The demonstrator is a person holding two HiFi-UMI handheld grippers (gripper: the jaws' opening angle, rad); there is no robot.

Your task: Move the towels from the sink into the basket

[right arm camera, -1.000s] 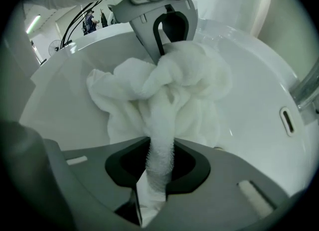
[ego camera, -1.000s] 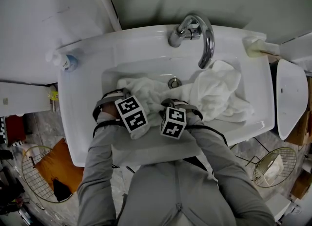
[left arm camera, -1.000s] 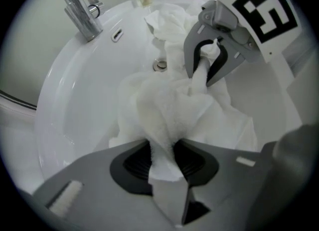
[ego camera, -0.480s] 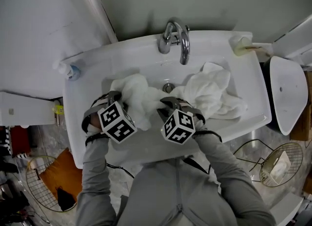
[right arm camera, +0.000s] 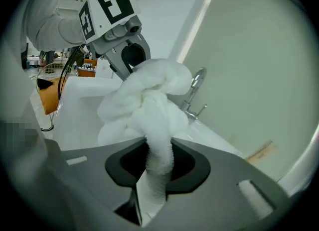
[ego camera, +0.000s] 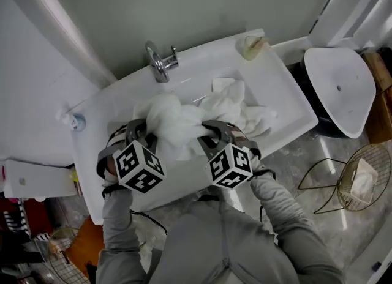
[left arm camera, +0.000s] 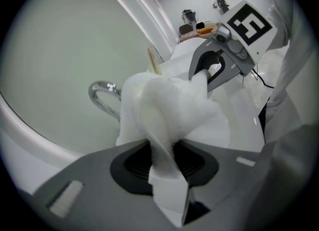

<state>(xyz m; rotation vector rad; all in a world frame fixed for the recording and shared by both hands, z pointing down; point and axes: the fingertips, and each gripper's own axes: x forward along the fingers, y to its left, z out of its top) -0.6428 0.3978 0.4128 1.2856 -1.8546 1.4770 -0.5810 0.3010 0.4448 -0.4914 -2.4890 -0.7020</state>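
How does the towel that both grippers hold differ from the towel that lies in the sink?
The held towel is bunched into a lump; the other towel lies spread out. The left gripper and the right gripper pinch the held towel; neither grips the other towel. The held towel hangs above the sink; the other towel rests in its basin. Both are white.

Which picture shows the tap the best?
The head view: the tap sits whole and uncovered at the back of the sink. The left gripper view shows only its curved spout beside the held towel; the right gripper view shows it small, beside that towel.
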